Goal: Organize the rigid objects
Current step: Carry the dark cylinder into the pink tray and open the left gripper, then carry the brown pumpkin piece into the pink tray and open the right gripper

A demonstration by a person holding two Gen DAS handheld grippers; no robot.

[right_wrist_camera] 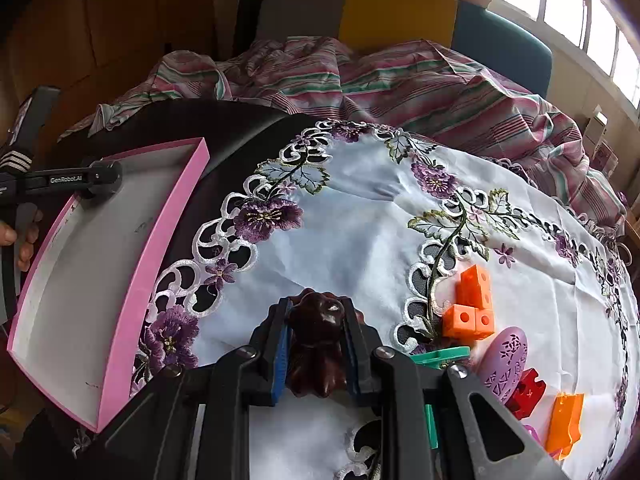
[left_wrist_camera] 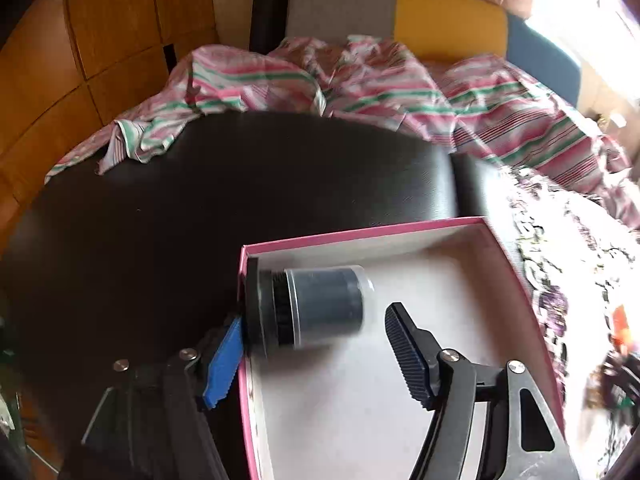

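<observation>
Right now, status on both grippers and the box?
Left gripper open over pink box, dark jar lying inside, unclamped. Right gripper shut on brown carved piece. Orange blocks remain on cloth.

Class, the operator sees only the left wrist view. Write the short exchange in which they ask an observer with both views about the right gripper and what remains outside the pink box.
Operator: Is the right gripper carrying anything?
Observer: Yes, the right gripper is shut on a dark brown carved piece.
Operator: What is still waiting to be sorted?
Observer: Among others, orange cubes joined together lie on the embroidered cloth, to the right of that gripper.
</observation>
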